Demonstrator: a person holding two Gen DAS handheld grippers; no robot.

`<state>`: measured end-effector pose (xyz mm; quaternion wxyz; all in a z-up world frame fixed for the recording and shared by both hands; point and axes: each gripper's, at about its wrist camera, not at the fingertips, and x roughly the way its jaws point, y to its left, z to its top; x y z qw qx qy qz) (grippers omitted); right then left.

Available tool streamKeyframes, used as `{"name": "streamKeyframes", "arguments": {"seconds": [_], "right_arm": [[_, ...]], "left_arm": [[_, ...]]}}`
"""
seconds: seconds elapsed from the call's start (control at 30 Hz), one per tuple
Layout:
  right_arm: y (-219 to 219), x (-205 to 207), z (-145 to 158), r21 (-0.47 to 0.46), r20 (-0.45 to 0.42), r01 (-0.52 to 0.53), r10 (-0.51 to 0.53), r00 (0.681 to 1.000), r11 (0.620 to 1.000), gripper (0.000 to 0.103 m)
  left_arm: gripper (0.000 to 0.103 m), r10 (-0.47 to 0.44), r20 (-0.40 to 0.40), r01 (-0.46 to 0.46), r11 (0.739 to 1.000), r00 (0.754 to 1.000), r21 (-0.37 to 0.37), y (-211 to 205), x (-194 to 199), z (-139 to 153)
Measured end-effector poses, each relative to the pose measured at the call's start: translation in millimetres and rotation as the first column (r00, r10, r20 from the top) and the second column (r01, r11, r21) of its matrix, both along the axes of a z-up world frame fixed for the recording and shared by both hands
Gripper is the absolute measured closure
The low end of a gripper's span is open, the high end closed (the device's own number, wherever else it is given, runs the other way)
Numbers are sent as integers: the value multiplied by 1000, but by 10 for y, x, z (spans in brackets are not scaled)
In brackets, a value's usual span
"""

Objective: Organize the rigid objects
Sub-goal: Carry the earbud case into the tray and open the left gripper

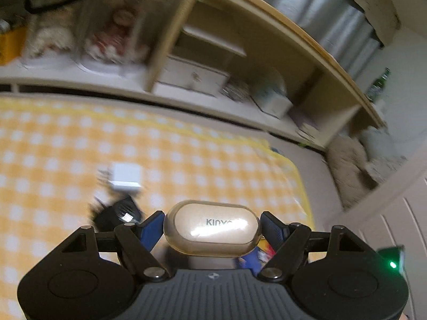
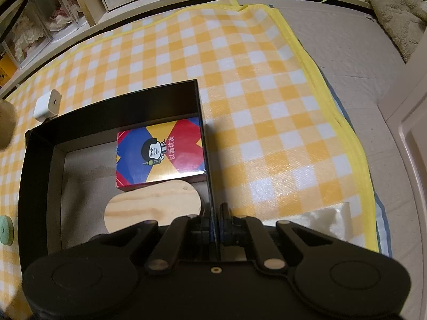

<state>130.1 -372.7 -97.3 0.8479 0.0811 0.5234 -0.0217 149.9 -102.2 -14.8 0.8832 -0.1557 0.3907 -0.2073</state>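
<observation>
Left gripper (image 1: 212, 226) clamps a beige earbud case (image 1: 210, 228); right gripper (image 2: 214, 213) pinches the black box (image 2: 34, 165) wall.
White charger (image 1: 124, 178) and black adapter (image 1: 114, 213) lie ahead-left; card pack (image 2: 160, 154) and wooden piece (image 2: 152, 204) sit inside.

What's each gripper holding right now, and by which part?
Left gripper: beige earbud case, clamped across its two rounded ends. Right gripper: shut on the black box, pinching its right side wall.

Right gripper (image 2: 214, 213): jaws clamped on the black box's right wall
Black box (image 2: 37, 160): holds colourful card pack (image 2: 160, 154), wooden piece (image 2: 152, 205)
Checkered mat (image 2: 253, 85): white charger (image 2: 48, 105) beside box
</observation>
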Motion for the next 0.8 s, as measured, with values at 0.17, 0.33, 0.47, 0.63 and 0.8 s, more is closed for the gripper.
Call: {"name": "streamKeyframes", "arguments": {"seconds": [0.17,0.33,0.47,0.63,0.8], "right_arm": [[2,-2,4,1,1,0,0,1000,1000,98],[4,-5,5,-2,0,0,0,1000,1000,98],[7,-6,8,-1,0,0,0,1000,1000,98],[8,-6,8,-2,0,-1,1,1000,1000,98],[17,-11,12,-1,-3,-1,1,1000,1000,98]], "left_arm": [[25,-29,-17,29,999,999,29,-262,-52,-128],[25,-7,-21,9,997,1000,72,-311,-51,-256],[25,0,16,-2,994,1000,109,-374,-50,-256],[16,13,38,-18,993,999,116,-395,-33,-269],[15,20,27,-23,994,999,110,-351,-3,-272]]}}
